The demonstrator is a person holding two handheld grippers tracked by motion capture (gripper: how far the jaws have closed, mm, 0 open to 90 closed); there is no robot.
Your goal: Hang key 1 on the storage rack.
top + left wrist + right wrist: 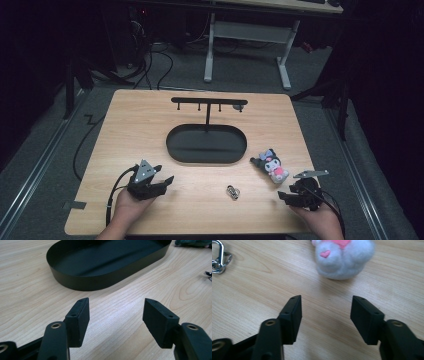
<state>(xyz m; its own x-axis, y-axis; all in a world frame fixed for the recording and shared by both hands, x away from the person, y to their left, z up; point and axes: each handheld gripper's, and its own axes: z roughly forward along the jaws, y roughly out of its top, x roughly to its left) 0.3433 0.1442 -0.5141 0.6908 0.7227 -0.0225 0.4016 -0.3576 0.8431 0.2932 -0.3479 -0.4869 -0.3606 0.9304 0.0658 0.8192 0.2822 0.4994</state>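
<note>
- The left gripper [161, 182] rests low over the near-left part of the wooden table [135, 130], its jaws spread apart with nothing between them; its own view looks across bare wood toward the black oval tray [82, 281].
- The right gripper [283, 196] sits at the near-right edge, jaws likewise wide apart and empty, aimed at the plush toy [343, 261].
- The toy lies on the table just right of the tray, apart from it, a little beyond the right gripper.
- A small metal clasp [233, 191] lies between the two grippers, near the front.
- A black hanging rack [209, 102] rises from the back of the tray, its pegs bare.
- To my eye the toy is light, soft and squashy: it should give under the jaws rather than slip. I would pinch it across the rounded white body, not the head.
- The clasp looks hard, thin and slippery, awkward to lift off flat wood.
</note>
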